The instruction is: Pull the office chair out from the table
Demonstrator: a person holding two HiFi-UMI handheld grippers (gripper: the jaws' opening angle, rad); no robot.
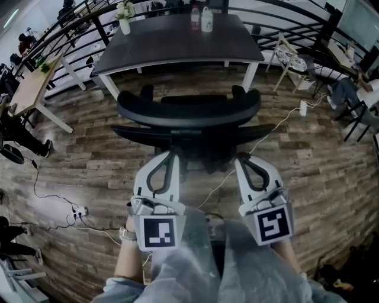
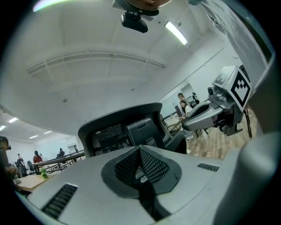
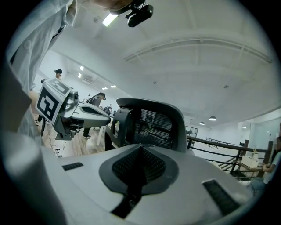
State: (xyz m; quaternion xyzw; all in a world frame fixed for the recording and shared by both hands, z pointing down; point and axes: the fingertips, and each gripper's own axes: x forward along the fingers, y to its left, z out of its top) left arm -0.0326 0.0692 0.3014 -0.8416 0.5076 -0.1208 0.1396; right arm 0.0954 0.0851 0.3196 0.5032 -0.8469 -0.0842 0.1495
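Office chair point(image 1: 188, 109) one, dark table point(image 1: 172, 41) one.

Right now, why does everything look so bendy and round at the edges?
Head view: a wide lens bows the wooden floor and the table edge into curves. Left gripper view: black round corners, and a ceiling light glares. Right gripper view: same black rim; the office chair looks sharp.

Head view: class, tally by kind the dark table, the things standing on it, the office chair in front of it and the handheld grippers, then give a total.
dark table: 1
bottles: 2 (pinkish bottle, white bottle)
vase of flowers: 1
office chair: 1
grippers: 2 (left gripper, right gripper), jaws shut
Total: 7
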